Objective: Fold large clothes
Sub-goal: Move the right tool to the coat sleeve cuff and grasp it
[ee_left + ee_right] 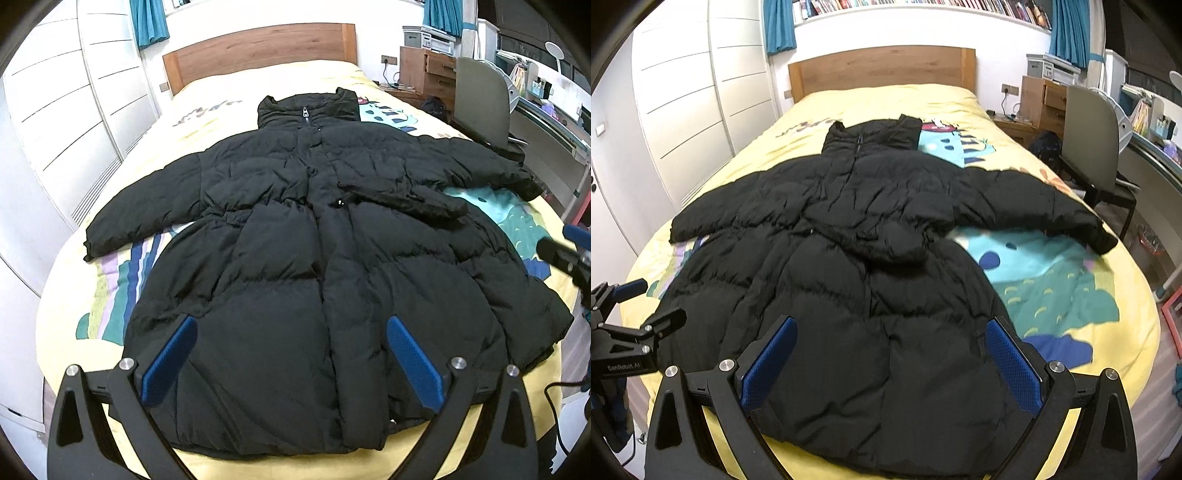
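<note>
Left gripper (290, 356): jaws spread wide, nothing between the blue pads (170, 363); it hovers above the lower hem of the coat. From the right wrist view it shows at the left edge, partly cut off by the frame.
Right gripper (892, 356): jaws equally wide apart, holding nothing, poised over the hem on the coat's other side. In the left wrist view only a dark tip shows at the right edge; the rest is out of frame.
Coat (314, 240): one black quilted puffer coat, lying front up and spread flat on the bed, collar toward the headboard, hem toward the grippers.
Sleeves: two, both stretched out sideways; the left sleeve (147, 203) lies flat, the right sleeve (1034, 206) reaches the bed's edge, its cuff hard to separate from the shadow.
Zipper pull (306, 112): one at the collar, closed to the top.
Hidden: the coat's back and the bedspread under it; folds in the black fabric are hard to read.
Bedspread (1052, 288): yellow with a cartoon print in teal, blue and green; the printed lettering near the collar is not legible.
Headboard (882, 70): one, wooden.
Curtains (779, 26): two teal panels.
Writing: "GenRobot.AI" on the left gripper's body in the right wrist view.
Chair (1089, 147): one, beside the bed.
</note>
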A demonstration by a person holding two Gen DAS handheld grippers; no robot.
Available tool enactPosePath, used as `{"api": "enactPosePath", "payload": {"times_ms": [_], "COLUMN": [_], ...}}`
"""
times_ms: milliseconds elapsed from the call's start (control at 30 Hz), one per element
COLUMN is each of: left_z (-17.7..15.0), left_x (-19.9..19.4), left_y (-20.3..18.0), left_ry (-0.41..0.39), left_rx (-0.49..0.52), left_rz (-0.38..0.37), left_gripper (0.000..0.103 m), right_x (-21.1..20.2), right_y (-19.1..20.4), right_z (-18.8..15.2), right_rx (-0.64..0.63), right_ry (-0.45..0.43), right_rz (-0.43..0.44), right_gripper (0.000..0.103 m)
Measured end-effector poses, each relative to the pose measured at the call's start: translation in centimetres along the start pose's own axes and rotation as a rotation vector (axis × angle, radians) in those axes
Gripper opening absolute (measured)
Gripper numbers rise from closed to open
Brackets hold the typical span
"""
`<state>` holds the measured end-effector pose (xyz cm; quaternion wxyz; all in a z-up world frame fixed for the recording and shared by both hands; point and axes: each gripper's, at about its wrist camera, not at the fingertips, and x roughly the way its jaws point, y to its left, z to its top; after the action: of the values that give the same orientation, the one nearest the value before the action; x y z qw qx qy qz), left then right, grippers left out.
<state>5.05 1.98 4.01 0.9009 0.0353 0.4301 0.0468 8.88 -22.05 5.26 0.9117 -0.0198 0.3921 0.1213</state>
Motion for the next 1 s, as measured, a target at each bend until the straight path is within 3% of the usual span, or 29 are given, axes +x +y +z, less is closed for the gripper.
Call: {"api": "enactPosePath", "payload": {"times_ms": [267, 500, 1000], "left_z": [1.0, 2.1, 5.3], "left_x": [1.5, 3.1, 6.4], "left_y": [1.5, 2.6, 4.9], "left_ry": [0.024, 0.014, 0.004], "left_rx": [-0.028, -0.028, -0.103], "left_rz": [-0.004, 0.042, 0.057], "left_gripper": [0.103, 0.103, 0.103], "right_x": [0.5, 1.7, 3.7], "right_y": [0.1, -0.2, -3.5], "right_z": [2.8, 4.8, 13.3], "right_rx": [-0.016, -0.014, 0.049], "right_ry": [-0.023, -0.021, -0.122], "right_rz": [-0.008, -0.028, -0.106], "right_gripper": [0.101, 0.101, 0.101]}}
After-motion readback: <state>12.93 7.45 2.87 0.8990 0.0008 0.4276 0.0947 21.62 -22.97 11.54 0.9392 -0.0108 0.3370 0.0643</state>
